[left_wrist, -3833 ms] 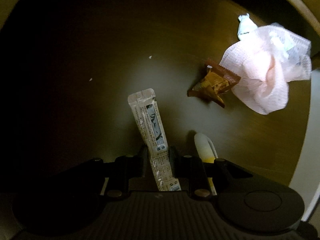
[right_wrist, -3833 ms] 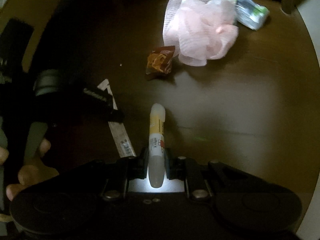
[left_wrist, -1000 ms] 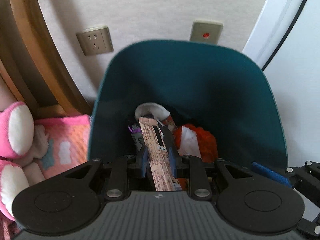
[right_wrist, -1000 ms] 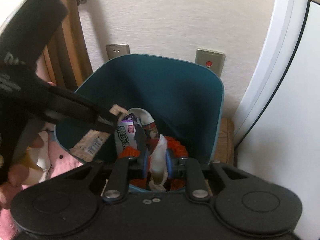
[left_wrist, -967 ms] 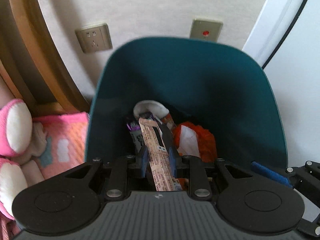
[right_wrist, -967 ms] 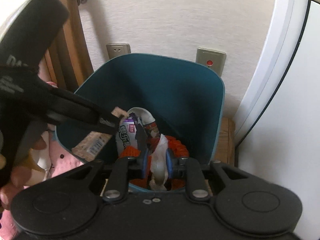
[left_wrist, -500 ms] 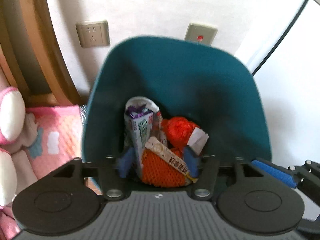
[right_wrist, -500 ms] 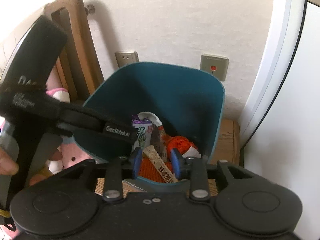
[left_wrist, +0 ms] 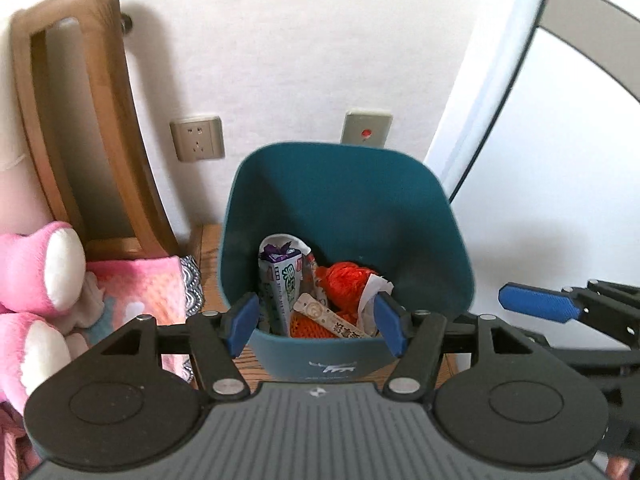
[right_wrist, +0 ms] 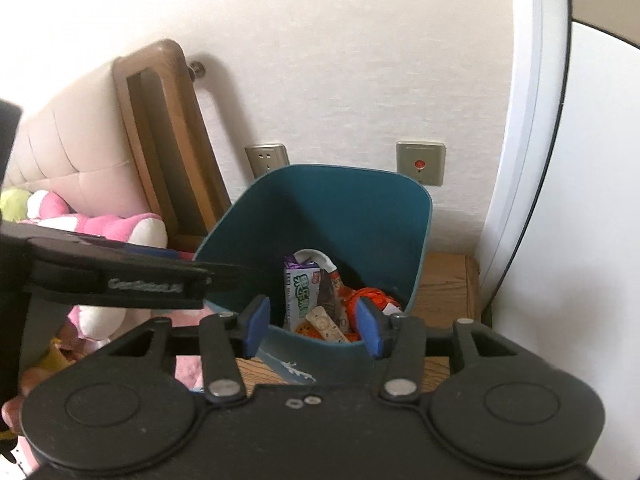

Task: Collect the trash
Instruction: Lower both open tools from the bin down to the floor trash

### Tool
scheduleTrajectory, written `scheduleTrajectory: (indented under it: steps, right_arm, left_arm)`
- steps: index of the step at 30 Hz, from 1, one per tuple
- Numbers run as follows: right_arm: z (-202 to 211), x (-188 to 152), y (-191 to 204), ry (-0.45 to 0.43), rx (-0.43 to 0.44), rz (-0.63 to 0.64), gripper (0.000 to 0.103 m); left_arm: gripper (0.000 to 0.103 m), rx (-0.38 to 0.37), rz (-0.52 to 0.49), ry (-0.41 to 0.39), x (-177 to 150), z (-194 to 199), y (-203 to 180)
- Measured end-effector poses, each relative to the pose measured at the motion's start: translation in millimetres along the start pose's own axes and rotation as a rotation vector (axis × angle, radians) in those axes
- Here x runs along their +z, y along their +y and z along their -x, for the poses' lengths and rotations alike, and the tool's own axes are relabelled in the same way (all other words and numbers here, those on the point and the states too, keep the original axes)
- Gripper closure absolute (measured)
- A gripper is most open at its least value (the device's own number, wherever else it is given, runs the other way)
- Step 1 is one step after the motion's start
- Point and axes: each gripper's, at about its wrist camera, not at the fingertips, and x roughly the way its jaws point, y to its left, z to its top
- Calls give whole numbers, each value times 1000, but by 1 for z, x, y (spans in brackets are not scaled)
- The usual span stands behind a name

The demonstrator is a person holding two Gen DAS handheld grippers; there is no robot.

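Both wrist views look steeply down from close above into the teal bin [left_wrist: 348, 200] [right_wrist: 340, 216], the right view offset rightward.

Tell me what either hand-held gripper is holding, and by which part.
Nothing. The left hand-held gripper and right hand-held gripper have just been opening, empty, above the teal plastic bin.

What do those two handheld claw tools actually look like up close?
Both are matte black plastic. The left gripper and right gripper each have two blue-padded fingers on hinged links with silver rivets, flanked by round discs. White lettering runs along the left gripper's side.
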Motion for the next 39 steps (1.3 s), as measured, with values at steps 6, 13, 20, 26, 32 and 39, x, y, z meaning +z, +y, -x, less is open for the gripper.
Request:
scheduleTrajectory:
  steps: [6, 13, 20, 26, 32, 39]
  right_arm:
    - [29, -15, 2, -52, 22, -36, 50]
    - [67, -44, 11, -91, 39, -58, 43]
    - [97, -77, 29, -118, 32, -58, 35]
    - [107, -111, 38, -136, 31, -54, 28]
    - [73, -159, 26, -132, 56, -54, 26]
    - [-4, -241, -7, -32, 36, 12, 25]
  left_arm:
    - [29, -10, -10, -63, -24, 43, -1]
    - [25, -11, 1, -119, -65, 84, -1]
    - [24, -46, 10, -121, -108, 104, 7]
    - [23, -63, -12, -116, -142, 108, 9]
    - [21, -28, 15, -157, -188, 79, 9]
    - [20, -7, 50, -74, -263, -21, -4]
